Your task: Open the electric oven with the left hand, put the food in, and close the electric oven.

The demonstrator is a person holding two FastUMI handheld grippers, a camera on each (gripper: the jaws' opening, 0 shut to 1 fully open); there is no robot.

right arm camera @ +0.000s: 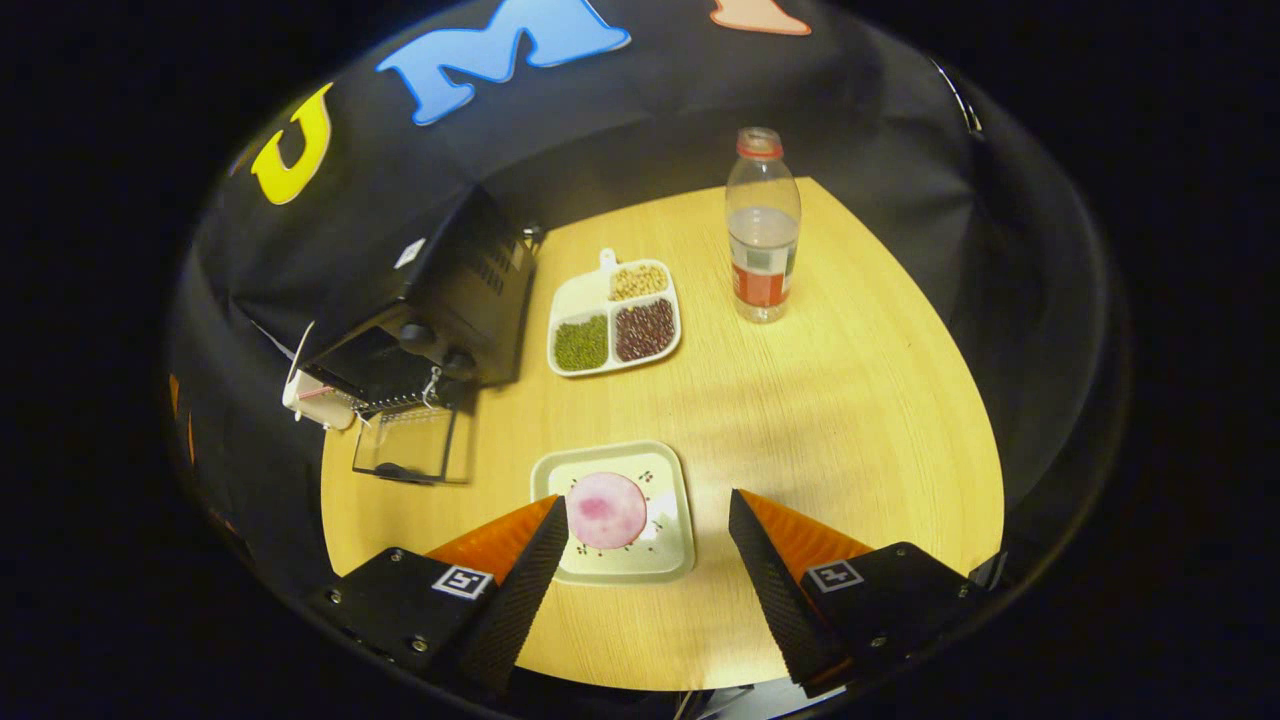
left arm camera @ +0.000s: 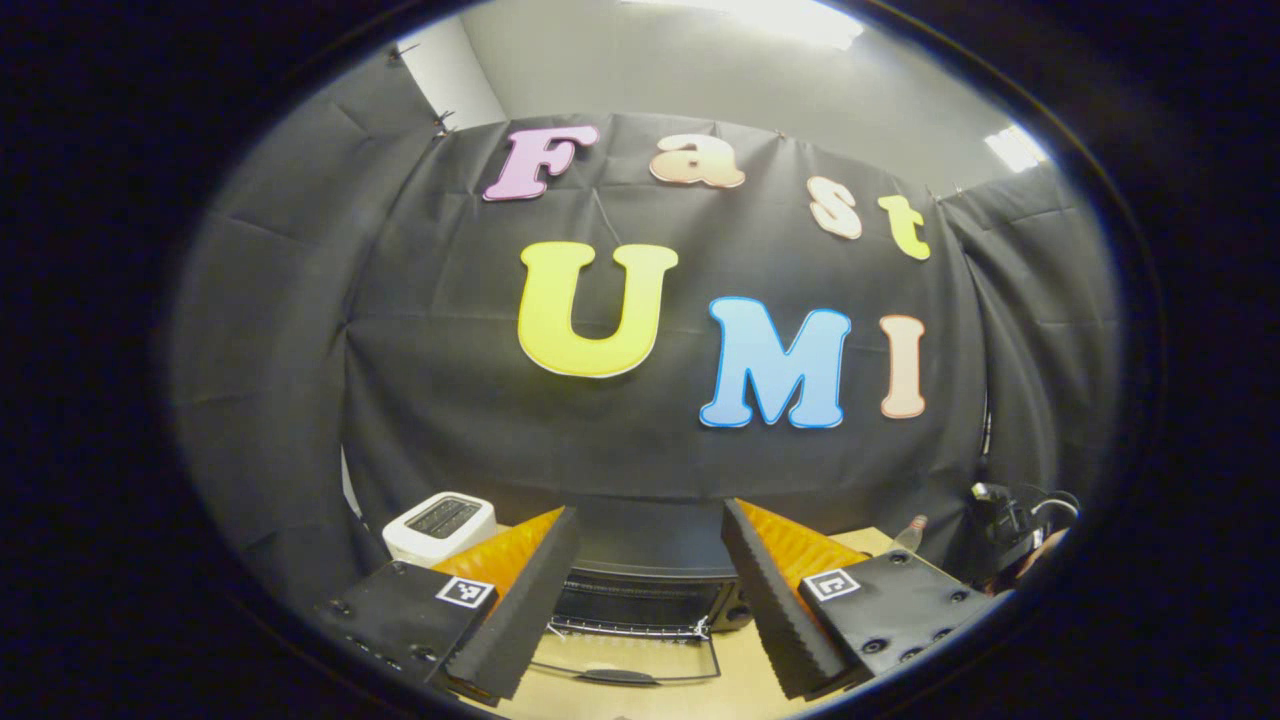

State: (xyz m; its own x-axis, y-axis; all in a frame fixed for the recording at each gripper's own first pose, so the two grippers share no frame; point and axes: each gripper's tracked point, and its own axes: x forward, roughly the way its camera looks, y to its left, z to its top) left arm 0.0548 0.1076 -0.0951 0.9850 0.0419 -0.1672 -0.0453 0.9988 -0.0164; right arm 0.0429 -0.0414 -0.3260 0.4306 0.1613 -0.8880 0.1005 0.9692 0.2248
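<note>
The black electric oven (right arm camera: 440, 290) stands at the far left of the light wooden table (right arm camera: 850, 420), its glass door (right arm camera: 415, 445) folded down flat onto the tabletop. The food, a round pink slice (right arm camera: 606, 510), lies on a pale square plate (right arm camera: 668, 540) near the front edge. The right gripper (right arm camera: 645, 555) hangs over that plate, jaws spread wide and empty. The left gripper (left arm camera: 648, 590) faces the oven, jaws likewise apart, holding nothing. Farther back sit a white three-part tray of beans (right arm camera: 614, 312) and a clear plastic bottle (right arm camera: 762, 225); a white toaster (left arm camera: 440, 525) stands left of the oven.

left tool (left arm camera: 648, 560) fingers spread wide, right tool (right arm camera: 645, 545) fingers likewise apart, holding nothing
</note>
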